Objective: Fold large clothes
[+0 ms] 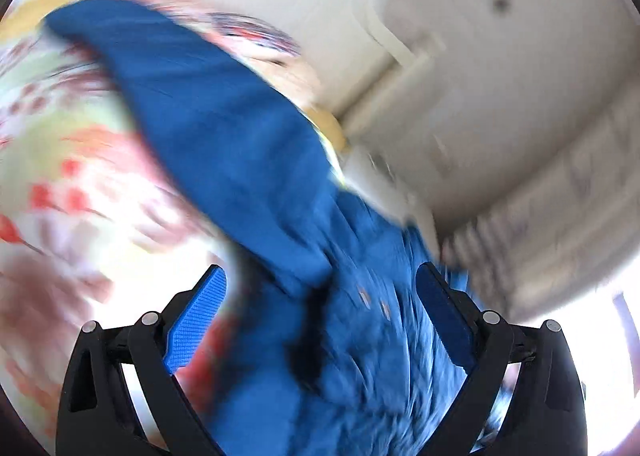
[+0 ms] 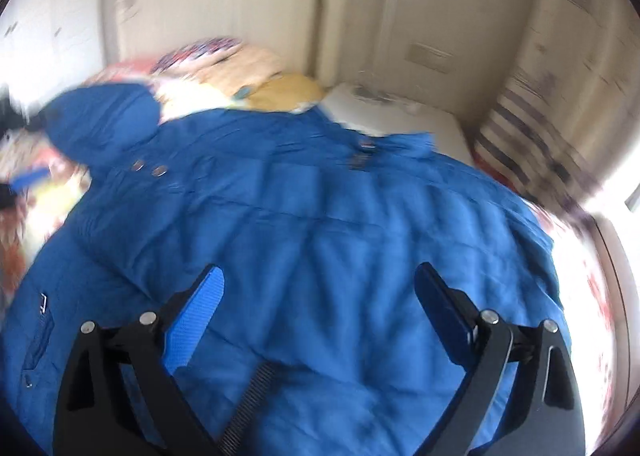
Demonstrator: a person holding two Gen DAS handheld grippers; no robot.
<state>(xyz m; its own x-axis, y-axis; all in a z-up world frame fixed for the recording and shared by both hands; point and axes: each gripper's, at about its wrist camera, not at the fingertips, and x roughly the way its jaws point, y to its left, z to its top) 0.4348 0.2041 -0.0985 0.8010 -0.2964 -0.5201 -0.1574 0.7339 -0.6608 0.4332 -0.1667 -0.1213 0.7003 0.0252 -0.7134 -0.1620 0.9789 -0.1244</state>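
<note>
A large blue padded jacket [image 2: 320,232] lies spread on a bed, with silver snaps near its collar and a pocket at the left. My right gripper [image 2: 318,298] is open just above the jacket's middle, holding nothing. In the left wrist view, which is blurred, the jacket's sleeve [image 1: 224,127] stretches up to the left and bunched blue fabric fills the space between the fingers. My left gripper [image 1: 320,308] has its jaws wide apart around that fabric. The left gripper's blue pad also shows in the right wrist view [image 2: 30,179], at the jacket's left edge.
The bed has a floral cover [image 1: 68,159] and pillows [image 2: 240,67] by a white headboard [image 2: 224,3]. A white nightstand [image 2: 400,115] stands to the right of the pillows. A striped cloth [image 2: 516,135] is at the far right by the wall.
</note>
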